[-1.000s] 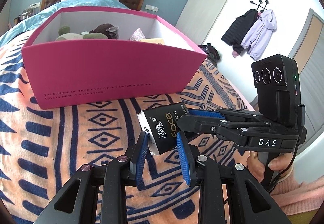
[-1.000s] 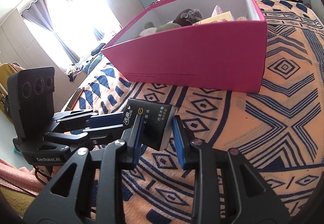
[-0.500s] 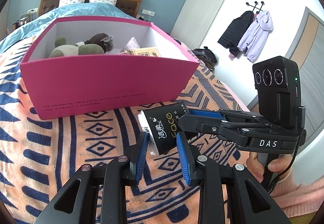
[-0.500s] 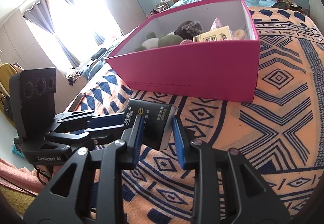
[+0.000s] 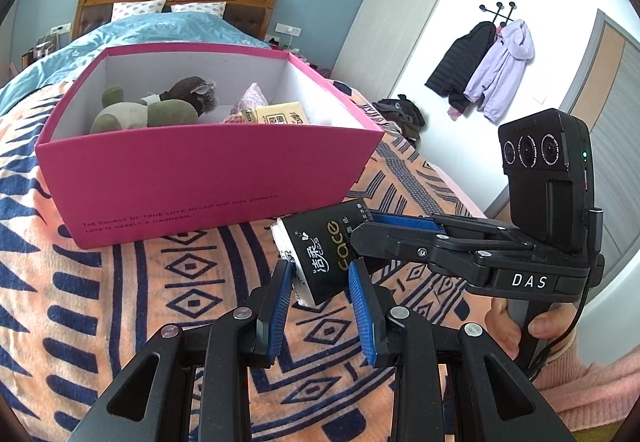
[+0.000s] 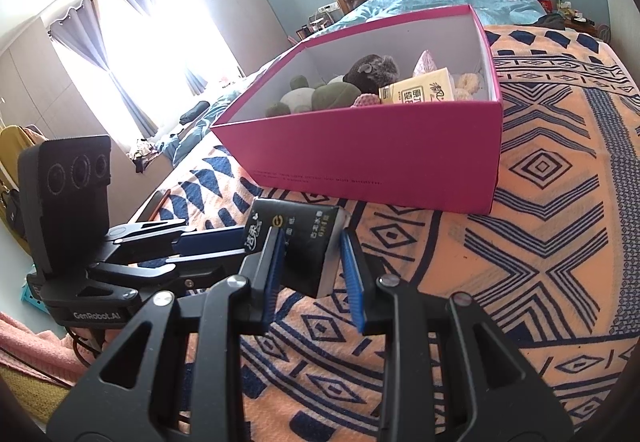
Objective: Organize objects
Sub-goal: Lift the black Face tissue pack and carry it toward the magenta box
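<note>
Since the earlier frame the pink box [image 5: 208, 170] sits lower in view, so more of its inside shows. Left wrist view: the left gripper [image 5: 318, 284] has its jaws clamped on one end of the black tissue pack [image 5: 320, 254], held above the patterned bedspread [image 5: 100, 302] just in front of the box. Right wrist view: the right gripper [image 6: 312, 262] has its jaws clamped on the pack's other end; a plush toy [image 6: 372, 70] lies inside the box.
</note>
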